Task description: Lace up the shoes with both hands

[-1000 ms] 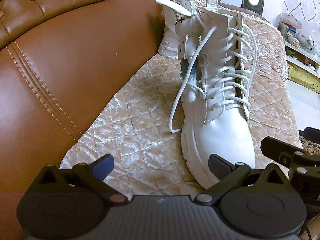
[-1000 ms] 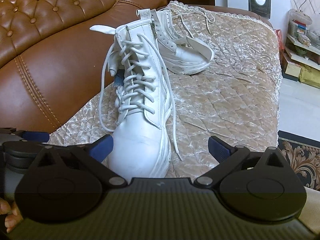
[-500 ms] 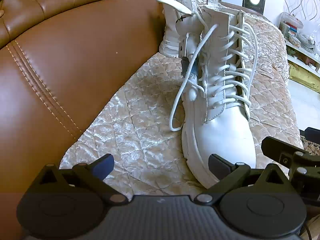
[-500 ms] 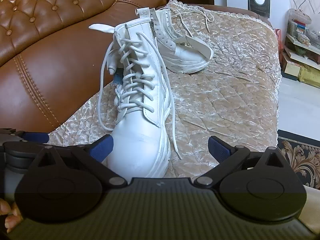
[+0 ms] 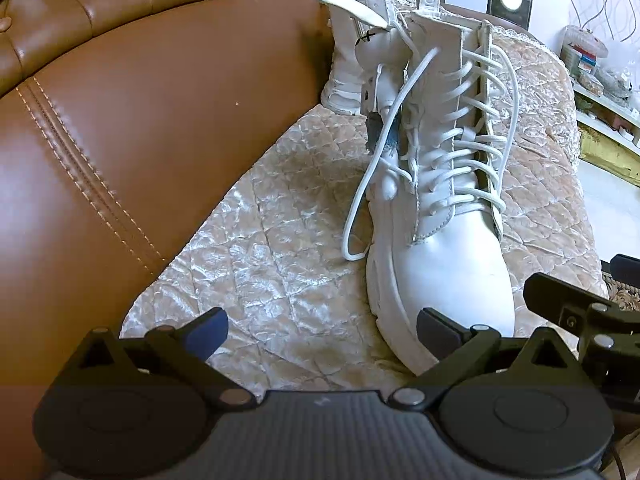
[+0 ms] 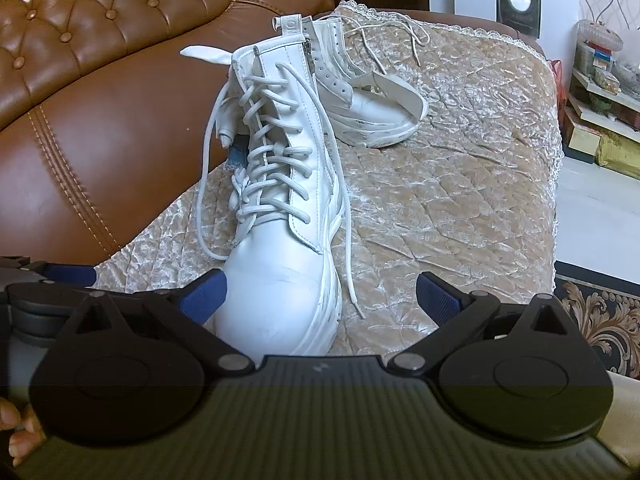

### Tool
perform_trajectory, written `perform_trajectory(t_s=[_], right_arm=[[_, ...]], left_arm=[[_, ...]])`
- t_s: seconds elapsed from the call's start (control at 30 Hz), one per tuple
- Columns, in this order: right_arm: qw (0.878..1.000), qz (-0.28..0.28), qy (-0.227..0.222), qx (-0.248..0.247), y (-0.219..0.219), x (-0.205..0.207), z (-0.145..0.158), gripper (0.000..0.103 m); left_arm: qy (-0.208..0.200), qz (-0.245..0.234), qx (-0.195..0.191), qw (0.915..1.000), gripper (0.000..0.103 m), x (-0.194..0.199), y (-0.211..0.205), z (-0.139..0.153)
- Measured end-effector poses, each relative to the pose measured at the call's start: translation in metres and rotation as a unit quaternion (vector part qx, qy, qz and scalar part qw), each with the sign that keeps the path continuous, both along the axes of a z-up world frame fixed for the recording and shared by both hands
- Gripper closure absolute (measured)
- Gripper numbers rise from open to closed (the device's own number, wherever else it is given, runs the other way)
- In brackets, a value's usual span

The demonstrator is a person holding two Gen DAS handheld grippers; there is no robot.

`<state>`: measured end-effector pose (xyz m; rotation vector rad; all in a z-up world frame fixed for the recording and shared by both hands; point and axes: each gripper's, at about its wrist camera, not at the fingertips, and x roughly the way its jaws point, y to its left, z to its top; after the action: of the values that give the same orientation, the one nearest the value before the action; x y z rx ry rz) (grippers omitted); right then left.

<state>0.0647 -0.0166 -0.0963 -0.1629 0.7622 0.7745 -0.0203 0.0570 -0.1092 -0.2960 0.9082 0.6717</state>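
A white lace-up boot (image 5: pixel 444 264) stands upright on a quilted beige seat cover (image 5: pixel 280 256), toe toward me; it also shows in the right wrist view (image 6: pixel 276 288). Its laces are crossed up the front. One loose lace end (image 5: pixel 360 204) hangs in a loop down its left side, another (image 6: pixel 346 240) trails down its right side onto the cover. My left gripper (image 5: pixel 322 330) is open and empty, just in front and left of the toe. My right gripper (image 6: pixel 320 292) is open and empty, its jaws either side of the toe.
A second white boot (image 6: pixel 368 100) lies on its side behind the first. The brown leather sofa back (image 5: pixel 140 100) rises at the left. Shelves with clutter (image 6: pixel 600 92) stand at the far right. The right gripper's body (image 5: pixel 580 312) shows at the left view's right edge.
Both grippers have edged slightly closer to the boot, which sits a little larger and lower in each view. Both stay open; the laces have not moved.
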Motion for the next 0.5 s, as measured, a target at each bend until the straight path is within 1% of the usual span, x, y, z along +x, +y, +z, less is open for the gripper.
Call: perform_trajectory(t_s=[0.33, 0.5], right_arm=[[1.0, -0.004, -0.015, 0.002, 0.001, -0.0055, 0.0014, 0.0], [1.0, -0.004, -0.013, 0.004, 0.001, -0.0063, 0.0012, 0.0]], left_arm=[[-0.001, 0.003, 0.01, 0.9999, 0.0, -0.0023, -0.0008, 0.0016], [0.002, 0.003, 0.012, 0.9999, 0.0, -0.0019, -0.0014, 0.002]])
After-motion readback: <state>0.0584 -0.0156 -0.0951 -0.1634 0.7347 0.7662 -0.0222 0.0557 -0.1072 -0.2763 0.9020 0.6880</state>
